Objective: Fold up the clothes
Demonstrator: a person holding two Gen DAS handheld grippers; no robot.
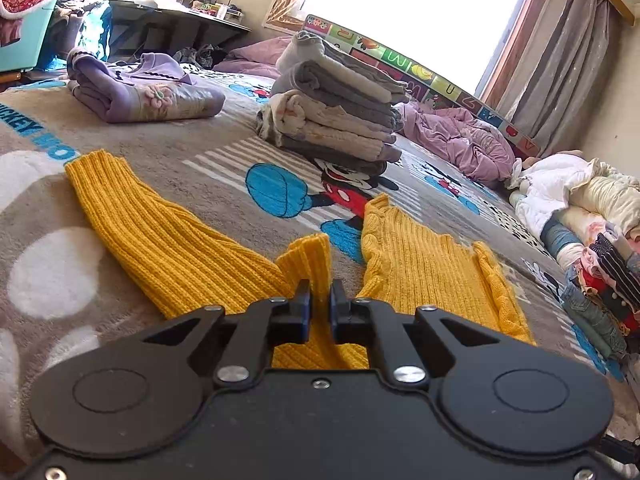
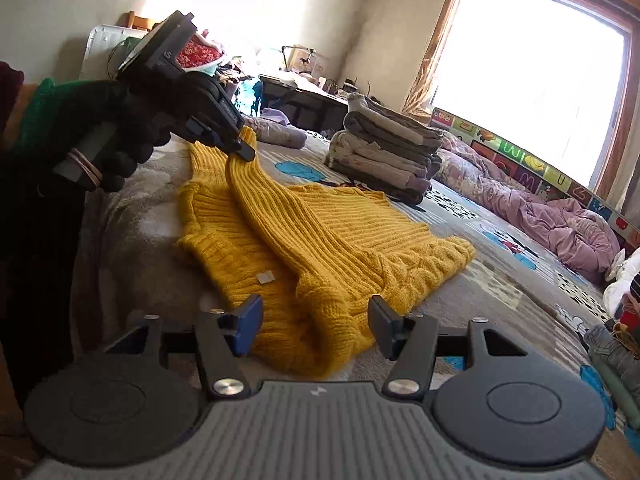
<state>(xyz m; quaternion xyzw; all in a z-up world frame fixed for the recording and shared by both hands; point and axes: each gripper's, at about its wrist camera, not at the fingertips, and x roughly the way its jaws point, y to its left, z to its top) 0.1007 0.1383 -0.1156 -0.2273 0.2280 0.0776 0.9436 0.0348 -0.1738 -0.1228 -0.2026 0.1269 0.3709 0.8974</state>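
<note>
A yellow ribbed knit sweater (image 2: 320,232) lies spread on the grey Mickey Mouse blanket (image 2: 472,280). My left gripper (image 1: 320,300) is shut on the cuff of one sleeve (image 1: 308,264) and holds it lifted over the sweater's body; it also shows in the right wrist view (image 2: 242,148), held by a black-gloved hand. The other sleeve (image 1: 160,236) lies flat to the left. My right gripper (image 2: 314,322) is open, its jaws on either side of the sweater's near shoulder fold, not closed on it.
A stack of folded grey and beige clothes (image 1: 340,112) stands behind the sweater. A folded purple garment (image 1: 140,92) lies at the far left. A crumpled pink quilt (image 2: 560,224) and a pile of unfolded clothes (image 1: 592,232) sit to the right. A desk (image 1: 176,16) stands at the back.
</note>
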